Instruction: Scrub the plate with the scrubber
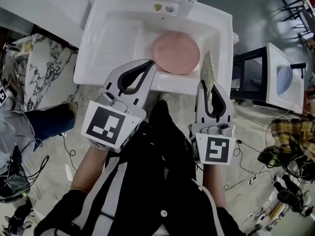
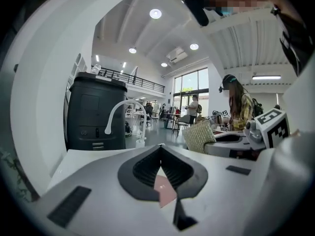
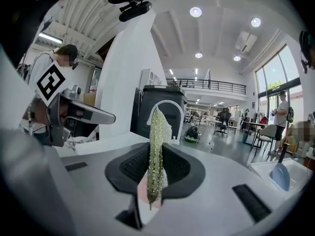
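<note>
Scrubber, flat glittery green-gold mesh pad (image 1: 207,72), on edge, long axis pointing ahead from right gripper's (image 1: 206,84) clamped jaws, above white sink's (image 1: 226,38) near right corner, left gripper (image 1: 150,64) closed empty, beside round pink plate (image 1: 175,52)

Past the left tool (image 2: 160,154), the plate (image 2: 164,188) shows only as a pink sliver.

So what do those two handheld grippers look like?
Both the left gripper and right gripper are white shells tapering forward, with black ribbed lining inside the fingers. Each carries a white cube printed with black square markers. The person wears a black top.
</note>
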A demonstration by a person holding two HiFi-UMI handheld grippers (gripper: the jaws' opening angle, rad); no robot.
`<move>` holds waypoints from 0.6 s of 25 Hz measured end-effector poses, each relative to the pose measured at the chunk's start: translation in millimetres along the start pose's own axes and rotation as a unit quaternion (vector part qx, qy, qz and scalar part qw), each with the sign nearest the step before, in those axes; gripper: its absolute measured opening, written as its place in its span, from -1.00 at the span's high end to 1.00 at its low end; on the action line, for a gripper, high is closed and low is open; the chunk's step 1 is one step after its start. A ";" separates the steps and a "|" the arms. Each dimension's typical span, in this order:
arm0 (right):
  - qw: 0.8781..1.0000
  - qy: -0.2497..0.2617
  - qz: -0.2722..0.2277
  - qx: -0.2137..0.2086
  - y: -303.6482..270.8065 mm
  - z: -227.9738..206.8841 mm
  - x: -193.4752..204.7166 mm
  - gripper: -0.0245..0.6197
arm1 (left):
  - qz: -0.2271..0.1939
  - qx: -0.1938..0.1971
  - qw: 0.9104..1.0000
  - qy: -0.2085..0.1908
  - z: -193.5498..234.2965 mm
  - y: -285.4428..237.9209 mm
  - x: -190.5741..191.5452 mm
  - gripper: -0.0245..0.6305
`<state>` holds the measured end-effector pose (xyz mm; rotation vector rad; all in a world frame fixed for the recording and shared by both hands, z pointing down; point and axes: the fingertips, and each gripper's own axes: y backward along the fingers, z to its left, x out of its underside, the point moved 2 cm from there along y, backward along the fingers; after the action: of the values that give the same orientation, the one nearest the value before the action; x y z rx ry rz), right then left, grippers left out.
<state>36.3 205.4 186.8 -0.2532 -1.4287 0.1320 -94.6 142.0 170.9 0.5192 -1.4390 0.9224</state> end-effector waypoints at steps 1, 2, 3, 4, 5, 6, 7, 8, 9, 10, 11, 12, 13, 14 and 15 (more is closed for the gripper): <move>1.000 0.005 0.007 -0.005 -5.9 -7.5 3.3 0.71 | -0.002 -0.006 1.000 0.002 3.9 -8.4 -1.8 0.93; 1.000 0.011 0.008 -0.012 -11.9 -14.5 5.0 0.71 | -0.004 -0.013 1.000 0.003 7.3 -16.2 -2.9 0.93; 1.000 0.019 0.002 -0.019 -18.5 -20.6 4.2 0.71 | -0.003 -0.021 1.000 0.005 10.1 -23.4 -3.2 0.93; 0.999 0.025 -0.005 -0.026 -25.1 -26.1 2.7 0.71 | 0.000 -0.028 1.000 0.006 12.3 -30.2 -3.1 0.93; 0.999 0.029 -0.009 -0.032 -31.3 -31.6 1.8 0.71 | 0.003 -0.035 0.999 0.006 14.1 -36.8 -3.0 0.93; 0.999 0.031 -0.011 -0.038 -37.2 -37.2 1.5 0.71 | 0.005 -0.041 0.999 0.006 15.6 -43.4 -3.3 0.93; 0.998 0.032 -0.011 -0.043 -42.9 -42.6 1.6 0.71 | 0.007 -0.047 0.999 0.006 17.1 -49.9 -4.0 0.93; 0.998 0.032 -0.011 -0.048 -48.6 -47.8 1.8 0.71 | 0.009 -0.052 0.999 0.006 18.8 -56.3 -5.2 0.93; 0.998 0.031 -0.009 -0.053 -54.4 -52.6 2.2 0.71 | 0.010 -0.058 0.998 0.006 20.7 -62.5 -6.3 0.93; 0.998 0.028 -0.005 -0.058 -60.1 -57.3 2.9 0.71 | 0.012 -0.064 0.998 0.007 22.4 -68.5 -7.3 0.93; 0.998 0.025 0.000 -0.062 -65.5 -61.8 3.9 0.71 | 0.013 -0.070 0.997 0.008 24.0 -74.4 -8.0 0.93; 0.997 0.023 0.003 -0.068 -70.9 -66.2 5.1 0.71 | 0.015 -0.076 0.997 0.009 25.6 -80.0 -8.4 0.93; 0.997 0.023 0.005 -0.075 -76.4 -70.5 6.2 0.71 | 0.017 -0.083 0.996 0.010 27.5 -85.3 -8.7 0.93; 0.996 0.023 0.006 -0.081 -81.9 -74.4 7.2 0.71 | 0.020 -0.090 0.996 0.011 29.7 -90.1 -8.9 0.93; 0.996 0.024 0.008 -0.088 -87.0 -77.8 8.3 0.71 | 0.022 -0.096 0.995 0.012 32.1 -94.2 -8.8 0.93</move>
<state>109.0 116.1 207.2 -0.4096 -1.3923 0.0134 -38.8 60.7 186.7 0.3320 -1.5039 0.8120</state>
